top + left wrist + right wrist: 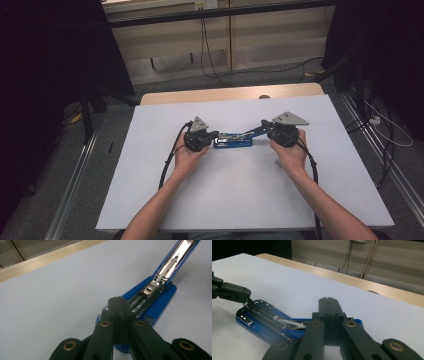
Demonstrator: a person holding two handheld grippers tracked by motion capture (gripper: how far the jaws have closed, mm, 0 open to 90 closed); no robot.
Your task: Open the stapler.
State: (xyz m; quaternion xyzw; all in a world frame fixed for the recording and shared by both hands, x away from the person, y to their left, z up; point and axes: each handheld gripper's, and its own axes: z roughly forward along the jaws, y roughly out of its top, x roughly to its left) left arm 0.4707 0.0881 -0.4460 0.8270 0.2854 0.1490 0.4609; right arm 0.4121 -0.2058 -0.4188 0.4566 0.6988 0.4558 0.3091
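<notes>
Centrally on the white table [240, 200], the blue stapler [232, 142] lies opened. Both the left gripper [119, 300] and right gripper [329, 300] are clenched empty against it; the lifted lid could snap shut if the right slips.

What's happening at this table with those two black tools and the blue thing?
A person is working on a blue stapler with a shiny metal staple channel, which lies opened out on the white table. Each hand holds a black two-jaw gripper. The left gripper, jaws shut, presses on the stapler's base end. The right gripper, jaws also shut, sits at the raised blue top arm, which is swung up and away from the base.
</notes>
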